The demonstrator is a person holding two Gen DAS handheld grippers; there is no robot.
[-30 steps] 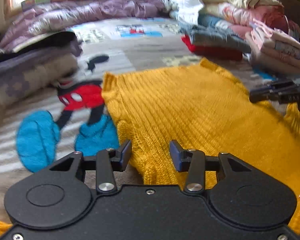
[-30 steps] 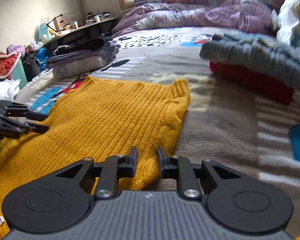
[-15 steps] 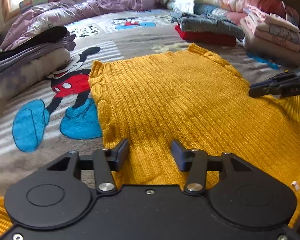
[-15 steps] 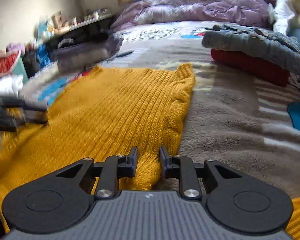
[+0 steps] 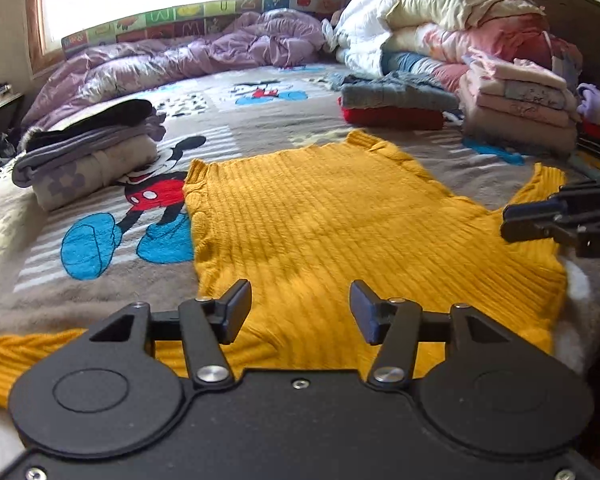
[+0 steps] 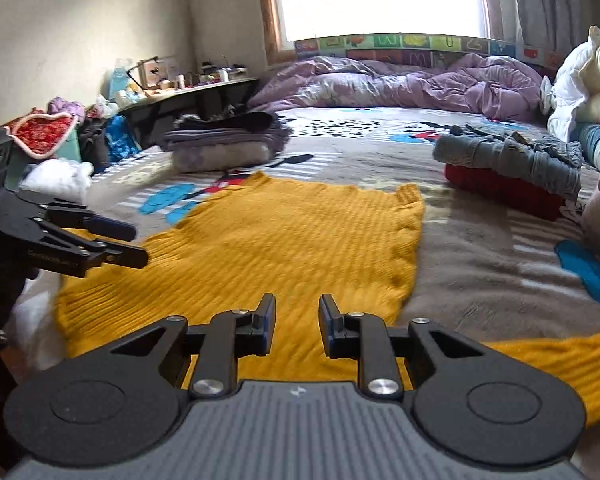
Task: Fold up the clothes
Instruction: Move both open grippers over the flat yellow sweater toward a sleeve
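Observation:
A mustard-yellow knit sweater (image 5: pixel 324 224) lies spread flat on the cartoon-print blanket, its hem toward the far side; it also shows in the right wrist view (image 6: pixel 284 248). One sleeve runs off at lower left (image 5: pixel 16 356), the other at lower right (image 6: pixel 556 364). My left gripper (image 5: pixel 300 312) is open and empty, held above the sweater's near edge. My right gripper (image 6: pixel 297 320) is open with a narrower gap, empty, above the near edge on the right side. Each gripper shows in the other's view, the right one (image 5: pixel 556 220) and the left one (image 6: pixel 80 240).
A folded grey and purple pile (image 5: pixel 88 156) sits to the left. A grey and red folded stack (image 5: pixel 392 104) and a pink stack (image 5: pixel 516 108) sit at the far right. A purple duvet (image 5: pixel 180 60) lies at the back. A cluttered shelf (image 6: pixel 180 88) stands left of the bed.
Both grippers have pulled back toward the near edge and risen, so more of the sweater and room shows. The left jaws have opened wider. The sweater lies still.

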